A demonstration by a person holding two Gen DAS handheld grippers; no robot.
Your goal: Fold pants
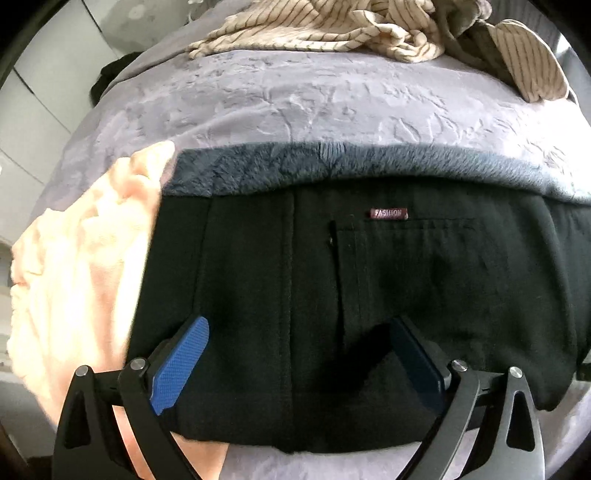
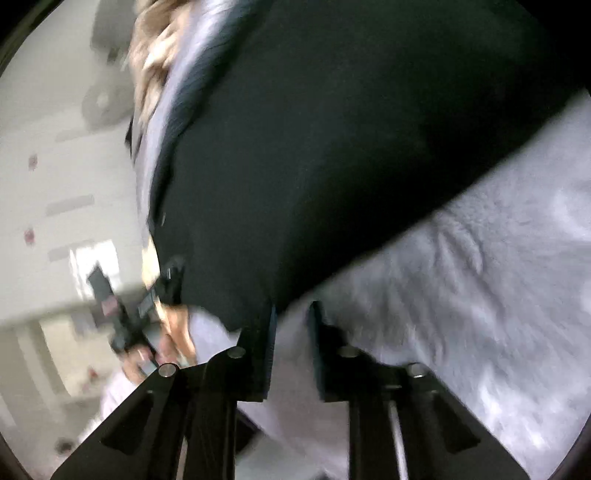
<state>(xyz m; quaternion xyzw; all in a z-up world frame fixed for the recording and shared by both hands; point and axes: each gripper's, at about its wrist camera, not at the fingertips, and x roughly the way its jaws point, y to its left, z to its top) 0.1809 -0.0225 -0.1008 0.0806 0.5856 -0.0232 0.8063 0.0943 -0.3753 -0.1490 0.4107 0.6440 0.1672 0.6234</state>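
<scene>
Black pants [image 1: 369, 295] lie flat on a lilac bed cover [image 1: 295, 99], with a grey fleece lining along the waistband and a small red "FASHION" label [image 1: 389, 213] above a back pocket. My left gripper [image 1: 299, 354] is open, its blue pads [image 1: 177, 365] spread wide just over the pants' near part. In the blurred right wrist view the pants [image 2: 332, 147] fill the upper frame. My right gripper [image 2: 291, 314] is open with a narrow gap, at the pants' near edge over the bed cover [image 2: 480, 295]. It holds nothing.
A peach garment [image 1: 74, 277] lies left of the pants. A striped beige garment [image 1: 332, 26] is bunched at the bed's far side. In the right wrist view the other hand-held gripper [image 2: 122, 314] and floor show at the left.
</scene>
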